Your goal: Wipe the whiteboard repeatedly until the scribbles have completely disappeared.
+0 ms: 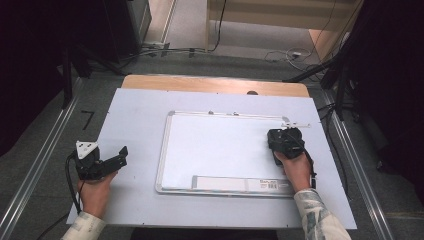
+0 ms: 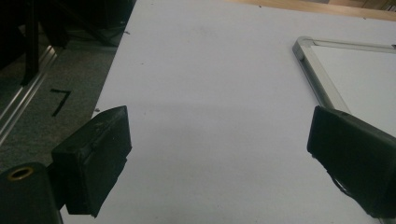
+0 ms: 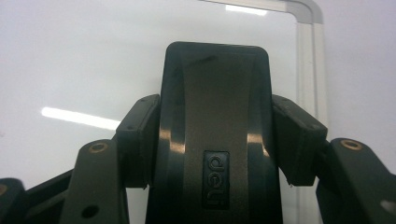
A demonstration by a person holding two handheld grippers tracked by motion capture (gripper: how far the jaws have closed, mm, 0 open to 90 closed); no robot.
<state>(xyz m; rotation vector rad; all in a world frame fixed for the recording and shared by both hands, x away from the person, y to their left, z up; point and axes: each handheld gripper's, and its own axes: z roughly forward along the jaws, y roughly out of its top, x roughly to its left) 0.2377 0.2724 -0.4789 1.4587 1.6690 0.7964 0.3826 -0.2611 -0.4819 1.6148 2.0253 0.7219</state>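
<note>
Right gripper [image 1: 283, 137], seen from the high view, sits over the right part of the white rectangular whiteboard with a silver metal frame [image 1: 215, 150], which lies flat on the pale sheet covering the table [image 1: 135, 200]; the left gripper [image 1: 117, 159] rests on that sheet well to the left of the board, jaws spread. Along the left gripper [image 2: 219, 154] view, both black jaws stand wide apart with nothing between them, and the board's rounded frame corner [image 2: 308, 51] lies ahead to the right. Along the right gripper [image 3: 215, 140] view, the jaws clamp a black plastic block-shaped eraser [image 3: 215, 107] by its two sides, held over the board surface [image 3: 84, 60] near its frame corner.
</note>
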